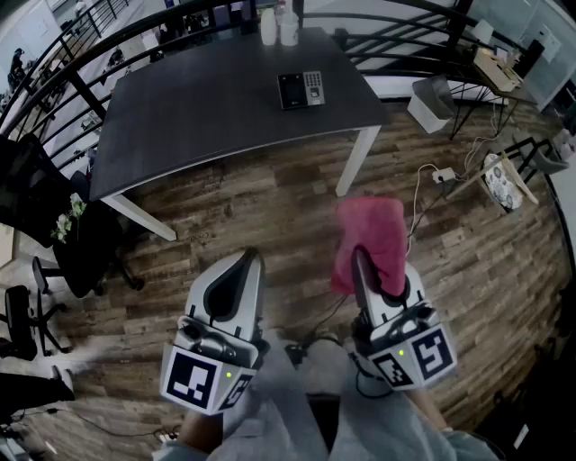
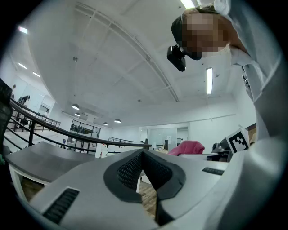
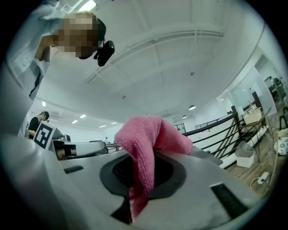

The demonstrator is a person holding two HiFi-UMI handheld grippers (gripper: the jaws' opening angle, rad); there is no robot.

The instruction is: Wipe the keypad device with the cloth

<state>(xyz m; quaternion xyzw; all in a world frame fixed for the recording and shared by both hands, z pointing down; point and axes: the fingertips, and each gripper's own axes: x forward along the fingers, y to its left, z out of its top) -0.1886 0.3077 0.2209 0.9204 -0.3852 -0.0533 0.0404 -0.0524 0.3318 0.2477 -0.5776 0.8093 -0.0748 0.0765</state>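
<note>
Pink cloth [image 1: 371, 236]: pinched in closed right gripper [image 1: 362, 259]. Left gripper [image 1: 249, 259]: closed, empty. Keypad device [image 1: 301, 89]: on dark table [image 1: 198, 126], twelve o'clock, well apart. Advised: step closer, lay cloth flat across keys.

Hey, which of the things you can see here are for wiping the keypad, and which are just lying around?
For the job:
pink cloth, clamped in the right hand-held gripper
keypad device on the dark table

Just lying about:
bottles at the table's far edge
white bin on the floor
power strip on the floor
</note>
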